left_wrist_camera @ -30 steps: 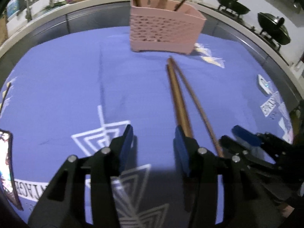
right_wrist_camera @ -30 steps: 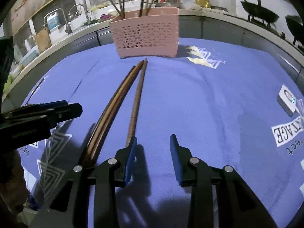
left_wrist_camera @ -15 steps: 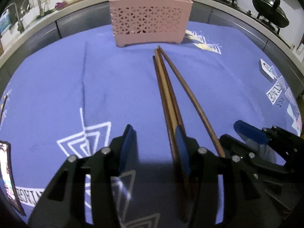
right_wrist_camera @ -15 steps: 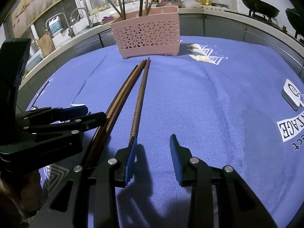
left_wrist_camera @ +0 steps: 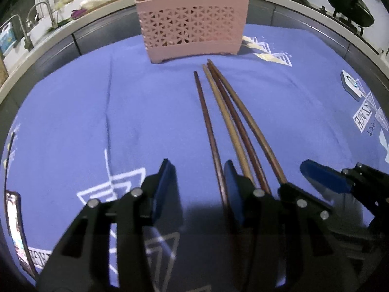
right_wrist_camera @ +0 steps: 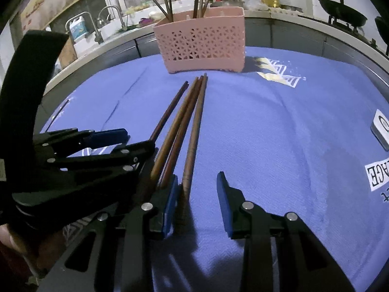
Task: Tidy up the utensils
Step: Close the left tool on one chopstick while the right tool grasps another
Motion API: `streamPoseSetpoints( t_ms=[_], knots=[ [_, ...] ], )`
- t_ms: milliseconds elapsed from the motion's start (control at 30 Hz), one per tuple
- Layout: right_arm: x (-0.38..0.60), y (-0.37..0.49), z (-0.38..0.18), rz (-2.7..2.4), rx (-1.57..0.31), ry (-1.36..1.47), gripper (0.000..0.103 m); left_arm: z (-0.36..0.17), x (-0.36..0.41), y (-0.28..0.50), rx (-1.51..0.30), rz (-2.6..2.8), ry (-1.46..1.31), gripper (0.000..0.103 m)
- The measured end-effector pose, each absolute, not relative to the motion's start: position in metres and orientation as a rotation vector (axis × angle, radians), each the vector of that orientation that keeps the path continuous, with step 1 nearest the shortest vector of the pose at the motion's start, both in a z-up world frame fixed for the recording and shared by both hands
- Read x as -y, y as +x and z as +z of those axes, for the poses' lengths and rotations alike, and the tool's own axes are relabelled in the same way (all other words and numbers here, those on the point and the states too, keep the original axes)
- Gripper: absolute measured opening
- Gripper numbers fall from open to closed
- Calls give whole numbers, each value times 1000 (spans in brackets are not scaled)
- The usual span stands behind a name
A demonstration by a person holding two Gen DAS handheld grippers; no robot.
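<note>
Fingers (left_wrist_camera: pixel 167 182) on our left gripper (left_wrist_camera: pixel 198 185) stand apart and hold nothing; its right pad sits just beside the near end of the darkest chopstick (left_wrist_camera: pixel 209 131), which runs between the two pads. Our right gripper (right_wrist_camera: pixel 197 194) is likewise spread and empty, with the rightmost chopstick (right_wrist_camera: pixel 194 133) lying just inside its left pad. We judge both grippers are lined up along the sticks so that each can close on a near end.

Four wooden chopsticks (left_wrist_camera: pixel 233 121) lie on the blue cloth (left_wrist_camera: pixel 73 121), far tips converging just short of the pink perforated utensil basket (left_wrist_camera: pixel 194 24). That basket stands at the far edge of the cloth and already holds several upright sticks, so we take it as the destination. A small white device (left_wrist_camera: pixel 350 85) rests well apart at the far right.

Against the frame a second ago: the left view then showed the sticks bunched, with only two or three distinguishable; now the dark one lies separate on the left. Our left gripper has come closer to the right one, and the basket sits more centred in the left view.
</note>
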State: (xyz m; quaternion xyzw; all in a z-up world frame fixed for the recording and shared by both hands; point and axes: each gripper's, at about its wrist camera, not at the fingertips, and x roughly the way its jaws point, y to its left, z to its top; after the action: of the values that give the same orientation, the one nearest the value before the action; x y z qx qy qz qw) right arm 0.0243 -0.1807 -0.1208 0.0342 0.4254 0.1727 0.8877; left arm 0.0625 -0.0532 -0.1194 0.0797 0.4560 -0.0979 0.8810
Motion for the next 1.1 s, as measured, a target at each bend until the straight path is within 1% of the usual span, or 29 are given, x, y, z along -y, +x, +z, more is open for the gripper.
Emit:
streamPoseSetpoints(
  t_ms=[67,100,133,167,300,367,433,700,767,800,833,867,900,933,1000,1100],
  knots=[
    [178,26,-119,364,-880,54,35,-118,47,63,-949,-203,158,30],
    [177,28,-119,365,-879,47,35,-118,43,64,-951,-201,153,22],
    [175,33,-118,370,-879,42,35,-117,38,64,-954,-204,148,17],
    [175,37,-118,374,-885,45,35,-117,32,63,-956,-202,144,16],
    [174,63,-119,361,-904,34,35,-115,12,64,-966,-186,134,17],
    [172,75,-118,352,-909,8,35,-115,8,69,-975,-179,136,24],
    [169,91,-117,355,-920,-3,35,-115,7,77,-976,-155,157,37],
    [145,161,-111,373,-965,-102,35,-112,16,135,-975,-165,175,38],
    [141,180,-110,382,-979,-106,32,-112,19,152,-969,-174,184,38],
    [139,189,-109,390,-986,-103,27,-112,21,158,-966,-179,185,38],
    [137,195,-109,405,-993,-98,15,-112,21,163,-962,-188,180,35],
    [134,197,-108,417,-999,-94,9,-112,22,166,-961,-201,173,31],
    [132,199,-107,423,-1004,-94,7,-112,24,169,-958,-218,166,16],
    [131,200,-107,431,-1011,-92,5,-112,26,170,-959,-229,163,6],
    [135,197,-103,481,-1034,-24,5,-111,28,173,-966,-228,156,5],
    [147,179,-77,529,-959,40,5,-92,18,166,-933,-265,82,5]
  ],
)
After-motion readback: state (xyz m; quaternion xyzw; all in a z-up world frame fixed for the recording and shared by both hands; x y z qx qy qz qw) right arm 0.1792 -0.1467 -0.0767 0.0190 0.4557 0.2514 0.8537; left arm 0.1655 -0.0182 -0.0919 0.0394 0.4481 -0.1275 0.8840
